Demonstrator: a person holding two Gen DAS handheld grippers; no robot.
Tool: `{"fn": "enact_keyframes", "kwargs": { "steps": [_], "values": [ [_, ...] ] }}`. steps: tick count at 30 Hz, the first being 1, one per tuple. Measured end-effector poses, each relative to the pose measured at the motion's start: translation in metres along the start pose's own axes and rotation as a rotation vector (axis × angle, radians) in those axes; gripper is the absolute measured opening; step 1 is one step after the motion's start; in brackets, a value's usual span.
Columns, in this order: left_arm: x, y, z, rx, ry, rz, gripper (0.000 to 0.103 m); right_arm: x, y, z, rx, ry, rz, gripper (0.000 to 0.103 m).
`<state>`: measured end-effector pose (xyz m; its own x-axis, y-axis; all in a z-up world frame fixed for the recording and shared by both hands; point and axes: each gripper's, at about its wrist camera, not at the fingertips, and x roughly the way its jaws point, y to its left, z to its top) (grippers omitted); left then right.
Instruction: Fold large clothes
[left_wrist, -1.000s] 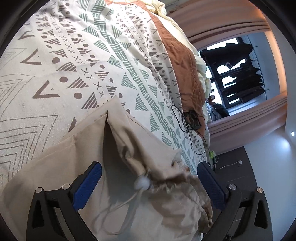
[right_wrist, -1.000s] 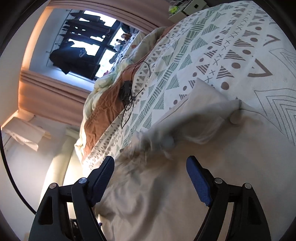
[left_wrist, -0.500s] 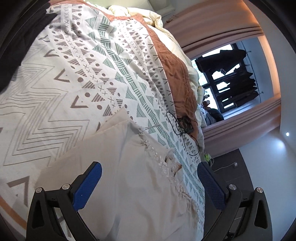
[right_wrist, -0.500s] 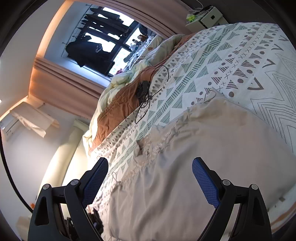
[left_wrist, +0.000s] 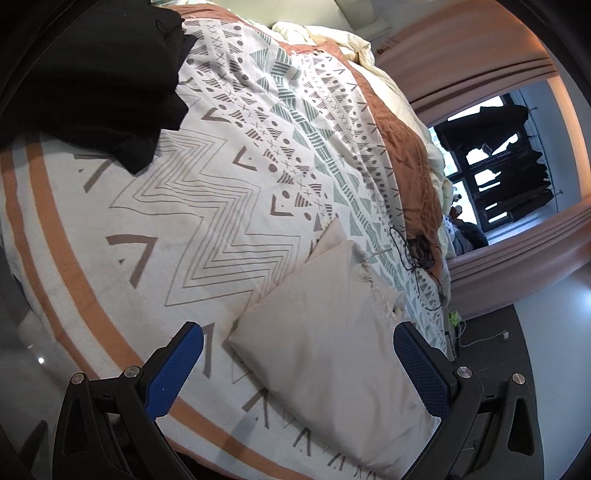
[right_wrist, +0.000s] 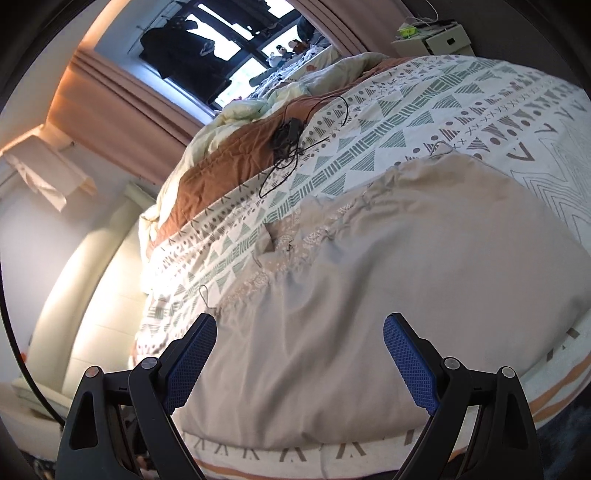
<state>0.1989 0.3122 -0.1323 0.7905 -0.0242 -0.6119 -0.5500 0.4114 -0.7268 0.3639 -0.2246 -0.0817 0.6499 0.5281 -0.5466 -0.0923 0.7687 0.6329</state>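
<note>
- Both tongs stand spread wide with nothing between the blue pads: the left gripper (left_wrist: 297, 360) and the right gripper (right_wrist: 300, 352) hang apart from the cloth and pinch nothing. The right jaws have just been opening, with no cloth between them.
- Just beyond the tongs lies the folded beige cotton garment (left_wrist: 325, 332), a flat rectangle near the foot edge of the bed cover.
- Under the garment spreads the white patterned bed cover with grey zigzags, green triangles and an orange border (left_wrist: 207, 221).
- Beyond the garment, a thin black tangled cable (right_wrist: 291, 138) lies on the cover, partly on the rust-brown quilted blanket (right_wrist: 229, 162).
- Far from the garment, at the cover's far corner in the left view, sits a black pile of cloth (left_wrist: 88, 74).
- Behind the garment and the bed stand the pink pleated curtains (right_wrist: 114, 96).
</note>
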Motion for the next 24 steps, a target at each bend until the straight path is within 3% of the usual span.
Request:
{"fn": "enact_keyframes", "kwargs": {
  "steps": [7,11,14,19,22,24],
  "values": [
    [0.011,0.014,-0.005,0.041,0.036,0.029,0.094,-0.02,-0.018,0.005,-0.008,-0.043,-0.107,0.093],
    [0.025,0.02,-0.009,0.049,0.067,0.044,0.083,-0.027,-0.039,0.01,-0.014,-0.056,-0.207,0.092],
    [0.035,0.021,-0.012,0.064,0.084,0.061,0.079,-0.032,-0.063,0.015,0.022,-0.058,-0.262,0.091],
    [0.053,0.027,-0.018,0.03,0.138,0.044,0.069,-0.025,-0.087,0.015,0.088,-0.031,-0.261,0.084],
    [0.061,0.029,-0.021,-0.014,0.158,-0.004,0.068,-0.011,-0.08,0.011,0.06,-0.001,-0.247,0.082],
    [0.066,0.029,-0.02,-0.035,0.168,-0.019,0.064,-0.001,-0.071,0.007,0.043,0.024,-0.227,0.074]
  ]
}}
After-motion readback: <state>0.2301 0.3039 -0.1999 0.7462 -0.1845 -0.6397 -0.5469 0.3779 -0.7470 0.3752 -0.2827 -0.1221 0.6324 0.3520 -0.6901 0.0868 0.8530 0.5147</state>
